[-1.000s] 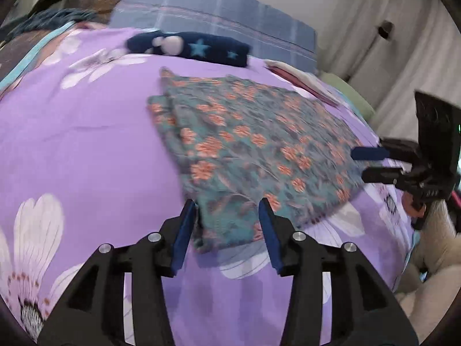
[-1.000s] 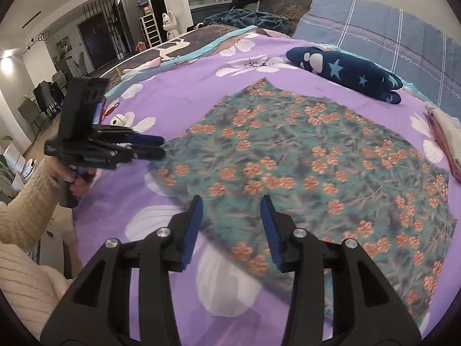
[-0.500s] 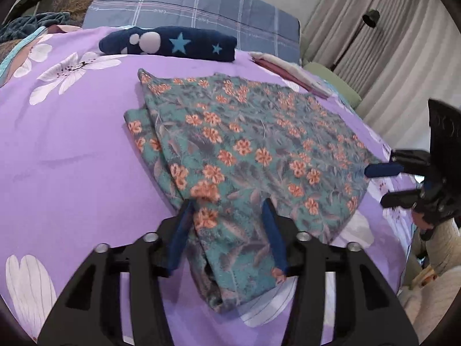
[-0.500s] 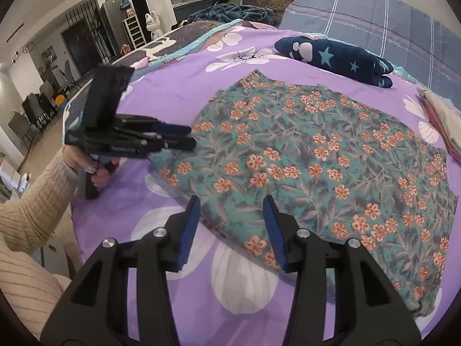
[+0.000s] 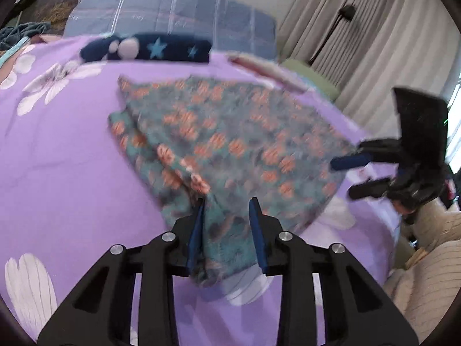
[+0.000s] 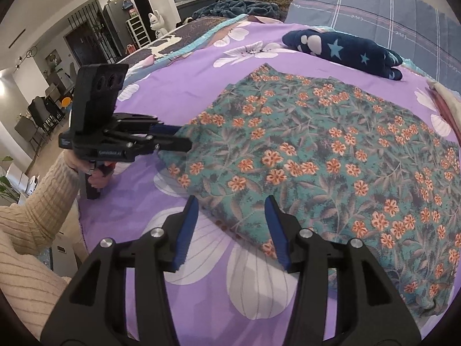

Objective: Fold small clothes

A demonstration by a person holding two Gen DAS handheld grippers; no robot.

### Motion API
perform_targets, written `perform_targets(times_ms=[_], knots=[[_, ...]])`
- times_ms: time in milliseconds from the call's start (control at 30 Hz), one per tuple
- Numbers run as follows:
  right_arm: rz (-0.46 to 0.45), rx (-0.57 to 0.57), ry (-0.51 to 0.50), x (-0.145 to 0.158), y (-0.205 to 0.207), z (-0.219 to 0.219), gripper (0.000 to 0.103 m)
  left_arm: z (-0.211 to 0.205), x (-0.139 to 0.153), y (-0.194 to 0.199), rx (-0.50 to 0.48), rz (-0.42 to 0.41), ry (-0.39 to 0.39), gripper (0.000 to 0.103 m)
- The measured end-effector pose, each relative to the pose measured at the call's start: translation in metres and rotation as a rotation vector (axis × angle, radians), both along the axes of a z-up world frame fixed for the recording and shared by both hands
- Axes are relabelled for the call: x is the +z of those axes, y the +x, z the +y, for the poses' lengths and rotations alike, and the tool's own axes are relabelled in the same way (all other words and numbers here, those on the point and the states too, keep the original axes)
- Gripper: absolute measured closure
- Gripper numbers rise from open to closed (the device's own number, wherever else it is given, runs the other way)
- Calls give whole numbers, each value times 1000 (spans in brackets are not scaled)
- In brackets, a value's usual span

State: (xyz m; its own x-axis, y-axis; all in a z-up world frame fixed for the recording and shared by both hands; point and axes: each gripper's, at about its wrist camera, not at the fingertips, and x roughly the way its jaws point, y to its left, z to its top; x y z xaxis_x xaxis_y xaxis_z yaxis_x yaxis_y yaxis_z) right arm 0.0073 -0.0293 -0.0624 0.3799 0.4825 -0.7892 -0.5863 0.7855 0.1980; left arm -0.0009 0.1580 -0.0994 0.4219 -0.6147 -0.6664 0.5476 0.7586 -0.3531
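Observation:
A teal garment with orange flowers (image 6: 325,155) lies spread on the purple flowered bedsheet (image 6: 178,92); it also shows blurred in the left wrist view (image 5: 236,147). My left gripper (image 5: 227,204) is open, with a lifted corner of the garment between its blue pads, jaws apart around the cloth. In the right wrist view the left gripper (image 6: 184,139) sits at the garment's left corner. My right gripper (image 6: 232,201) is open at the garment's near edge, not holding it. It also shows in the left wrist view (image 5: 343,177), open at the garment's right edge.
A navy star-patterned folded item (image 6: 345,50) lies at the back by a blue plaid pillow (image 6: 389,14). A pink-and-cream folded item (image 5: 268,69) lies at the right edge of the bed. Curtains and a floor lamp (image 5: 340,23) stand beyond the bed.
My left gripper has pushed onto the garment's corner, which now rises bunched between its jaws. My right gripper has moved closer to the garment's near edge.

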Motion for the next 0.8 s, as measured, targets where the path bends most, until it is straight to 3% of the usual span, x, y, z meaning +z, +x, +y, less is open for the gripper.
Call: perform_targets(times_ms=[133, 200, 233, 333, 400, 500, 567, 800], knots=[[16, -14, 5, -4, 2, 1, 54, 8, -7, 1, 13, 41, -52, 70], [7, 1, -4, -4, -1, 5, 53, 13, -4, 0, 20, 48, -104, 96], [0, 10, -16, -4, -3, 7, 53, 16, -2, 0, 31, 47, -125, 100], [-10, 22, -28, -4, -8, 11, 53, 23, 17, -17, 32, -27, -156, 101], [-11, 31, -19, -4, -10, 12, 51, 23, 14, -25, 15, -13, -145, 101], [-15, 49, -28, -9, -13, 20, 51, 17, -17, -20, 45, 79, -50, 101], [-38, 73, -74, -15, -19, 34, 51, 24, -19, -17, 68, 97, -93, 96], [-223, 236, -188, -18, -51, 90, 51, 38, 3, -10, 147, 28, -85, 70]])
